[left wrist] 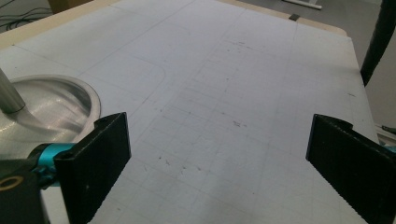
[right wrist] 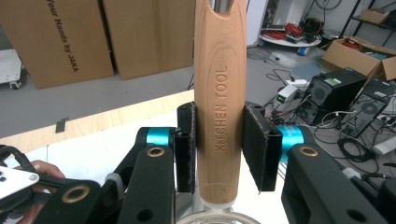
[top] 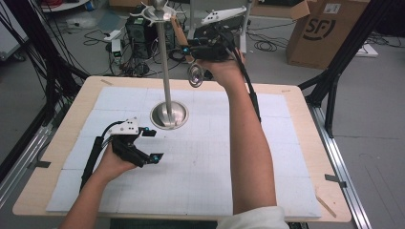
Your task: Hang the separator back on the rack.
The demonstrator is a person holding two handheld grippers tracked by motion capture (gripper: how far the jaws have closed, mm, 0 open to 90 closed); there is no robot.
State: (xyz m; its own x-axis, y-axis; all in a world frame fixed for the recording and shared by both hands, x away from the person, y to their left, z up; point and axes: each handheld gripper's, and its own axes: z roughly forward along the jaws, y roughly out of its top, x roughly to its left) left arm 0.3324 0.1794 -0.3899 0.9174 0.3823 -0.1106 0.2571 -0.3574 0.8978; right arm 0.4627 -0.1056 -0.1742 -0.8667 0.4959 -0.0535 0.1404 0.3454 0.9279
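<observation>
A wooden table [top: 305,143] covered by a white gridded mat [top: 200,181] carries a metal stand [top: 167,71], its round base [top: 169,115] on the mat and its hooked top [top: 155,12] raised near the far edge. The right gripper [top: 188,50] is held high beside the stand's top, its 2 jaws clamped on the wooden handle [right wrist: 219,102] of a kitchen tool stamped "KITCHEN TOOL", whose round metal end [top: 196,76] hangs below the hand. The left gripper [top: 152,144] rests low on the mat just beside the base, its jaws spread wide with nothing between them.
</observation>
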